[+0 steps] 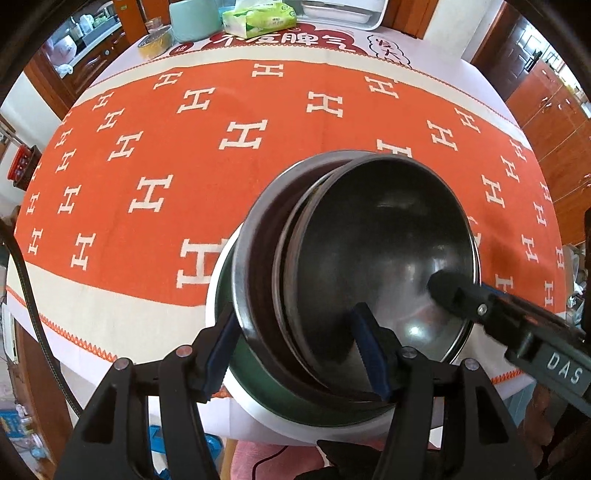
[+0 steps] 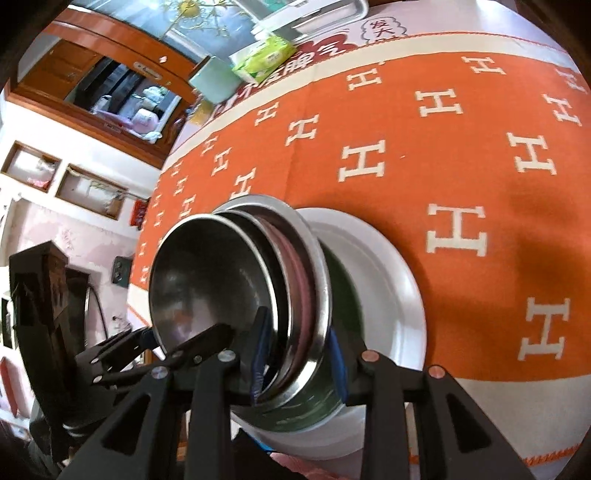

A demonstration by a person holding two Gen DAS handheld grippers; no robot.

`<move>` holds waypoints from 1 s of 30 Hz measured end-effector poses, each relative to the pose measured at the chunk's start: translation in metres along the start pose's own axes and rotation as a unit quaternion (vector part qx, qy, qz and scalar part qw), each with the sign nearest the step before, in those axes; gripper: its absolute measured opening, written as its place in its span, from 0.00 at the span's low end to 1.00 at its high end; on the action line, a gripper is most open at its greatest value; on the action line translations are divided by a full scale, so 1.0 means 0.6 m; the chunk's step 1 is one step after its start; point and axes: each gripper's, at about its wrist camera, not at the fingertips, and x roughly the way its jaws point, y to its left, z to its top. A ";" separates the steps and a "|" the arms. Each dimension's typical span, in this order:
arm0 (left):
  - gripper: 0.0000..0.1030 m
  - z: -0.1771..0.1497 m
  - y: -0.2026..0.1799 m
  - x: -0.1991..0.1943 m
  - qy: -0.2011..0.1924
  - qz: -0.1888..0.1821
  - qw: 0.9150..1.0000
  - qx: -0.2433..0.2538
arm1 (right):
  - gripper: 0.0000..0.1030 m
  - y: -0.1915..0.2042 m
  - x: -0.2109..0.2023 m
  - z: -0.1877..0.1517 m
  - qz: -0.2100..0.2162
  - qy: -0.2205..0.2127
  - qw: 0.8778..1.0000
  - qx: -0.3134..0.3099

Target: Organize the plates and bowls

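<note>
Left wrist view: I am seeing the left gripper spread around the near rim of a tilted stack of steel bowls, one blue pad outside the outer bowl's wall, the other inside the inner bowl; whether the pads are actually pressing on metal I cannot tell. The stack is leaning on a white plate at the near edge of the table, and the bowls are hiding most of that plate and of a dark green dish between them. One finger of the right gripper is reaching in from the right onto the inner bowl's rim; its partner is hidden. Beyond the orange tablecloth, a tissue pack, a pale green container and a white tray are standing at the far edge, partly cut off. Right wrist view: the right gripper is straddling the rims of the nested stack, blue pads either side, contact again unclear. The left gripper is entering from the left, fingertips blurred. The white plate is showing behind the bowls, its lower edge cut off by the fingers.
</note>
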 end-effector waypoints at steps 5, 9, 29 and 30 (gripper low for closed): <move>0.64 0.001 0.013 -0.014 -0.007 -0.006 1.000 0.001 | 0.43 0.004 -0.018 0.000 -0.016 -0.028 0.999 0.009; 0.64 0.003 0.023 -0.027 -0.014 -0.019 1.000 0.012 | 0.46 0.004 -0.032 -0.009 -0.034 -0.046 0.998 0.028; 0.77 -0.028 0.142 -0.229 -0.170 -0.058 0.981 0.075 | 0.76 0.101 -0.180 -0.139 -0.149 -0.164 0.974 0.038; 0.78 -0.033 0.147 -0.240 -0.170 -0.062 0.981 0.075 | 0.78 0.109 -0.190 -0.143 -0.156 -0.164 0.974 0.029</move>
